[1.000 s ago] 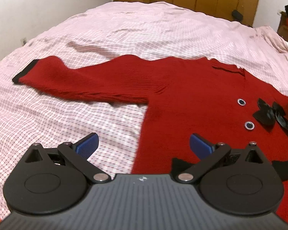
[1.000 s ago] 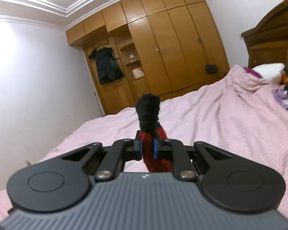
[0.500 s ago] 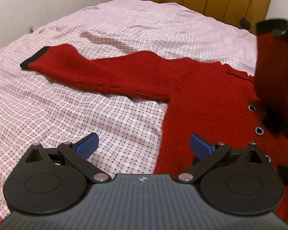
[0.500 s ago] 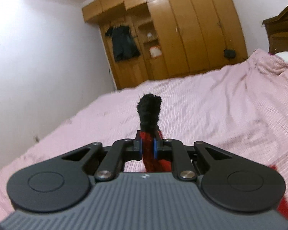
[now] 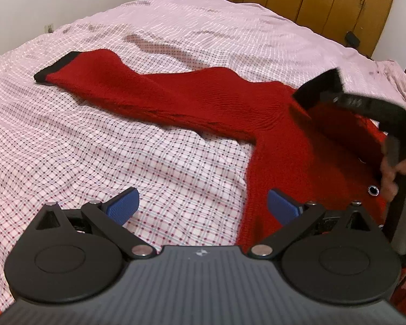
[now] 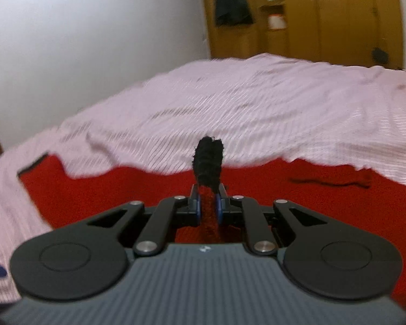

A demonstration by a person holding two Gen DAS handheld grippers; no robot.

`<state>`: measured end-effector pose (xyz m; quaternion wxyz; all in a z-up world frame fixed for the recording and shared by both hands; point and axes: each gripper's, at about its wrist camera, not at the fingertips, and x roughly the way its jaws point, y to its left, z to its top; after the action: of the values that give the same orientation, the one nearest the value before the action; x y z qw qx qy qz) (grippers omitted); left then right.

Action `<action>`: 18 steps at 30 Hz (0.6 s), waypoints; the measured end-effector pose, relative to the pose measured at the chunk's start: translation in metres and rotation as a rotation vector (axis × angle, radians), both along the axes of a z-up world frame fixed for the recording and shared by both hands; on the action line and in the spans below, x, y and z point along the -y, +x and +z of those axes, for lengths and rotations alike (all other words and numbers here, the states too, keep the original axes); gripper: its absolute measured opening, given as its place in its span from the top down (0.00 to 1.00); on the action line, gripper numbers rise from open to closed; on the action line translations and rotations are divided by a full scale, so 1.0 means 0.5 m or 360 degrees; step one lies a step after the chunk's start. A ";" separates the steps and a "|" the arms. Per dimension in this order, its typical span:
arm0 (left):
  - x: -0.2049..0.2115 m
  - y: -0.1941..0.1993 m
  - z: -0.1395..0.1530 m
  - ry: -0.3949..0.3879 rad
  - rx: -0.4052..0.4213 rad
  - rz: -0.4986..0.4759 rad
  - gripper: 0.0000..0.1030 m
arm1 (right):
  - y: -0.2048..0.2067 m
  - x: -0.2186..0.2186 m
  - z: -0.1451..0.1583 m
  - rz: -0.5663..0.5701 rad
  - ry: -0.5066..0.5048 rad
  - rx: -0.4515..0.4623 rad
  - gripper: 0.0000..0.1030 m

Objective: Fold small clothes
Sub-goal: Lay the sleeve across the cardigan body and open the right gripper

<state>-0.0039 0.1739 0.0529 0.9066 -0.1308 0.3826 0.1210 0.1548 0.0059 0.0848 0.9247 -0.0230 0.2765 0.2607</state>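
Note:
A red knitted cardigan lies on the bed, its left sleeve stretched out to the left and ending in a black cuff. My left gripper is open and empty, low over the bedsheet beside the cardigan's left edge. My right gripper is shut on the other sleeve, whose black cuff sticks up past the fingers. It holds that sleeve over the cardigan's body. In the left wrist view the right gripper shows at the right with the black cuff.
The bed is covered with a pink checked sheet. White walls stand to the left. Wooden wardrobes stand beyond the bed, with a dark garment hanging there.
My right gripper has carried the sleeve down and left across the cardigan's body. My left gripper has shifted left, so more bare sheet lies under it.

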 end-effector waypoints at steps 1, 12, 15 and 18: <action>-0.002 0.000 0.000 -0.0002 0.0001 0.0002 0.00 | -0.002 -0.006 -0.006 0.0023 -0.0028 -0.0034 0.84; 0.002 0.004 0.009 0.0000 0.0008 -0.0001 0.00 | -0.084 0.019 0.019 0.0096 0.0064 -0.0237 0.38; 0.013 0.009 0.021 0.0027 0.0034 -0.0032 0.00 | -0.101 0.070 0.047 0.0028 0.0148 -0.0291 0.37; 0.028 0.020 0.032 0.0062 0.0053 -0.0072 0.00 | -0.115 0.145 0.066 -0.0099 0.0200 -0.0339 0.37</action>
<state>0.0060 0.1597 0.0689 0.9176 -0.1064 0.3680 0.1059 0.0973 -0.0667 0.1179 0.8974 0.0715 0.3567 0.2496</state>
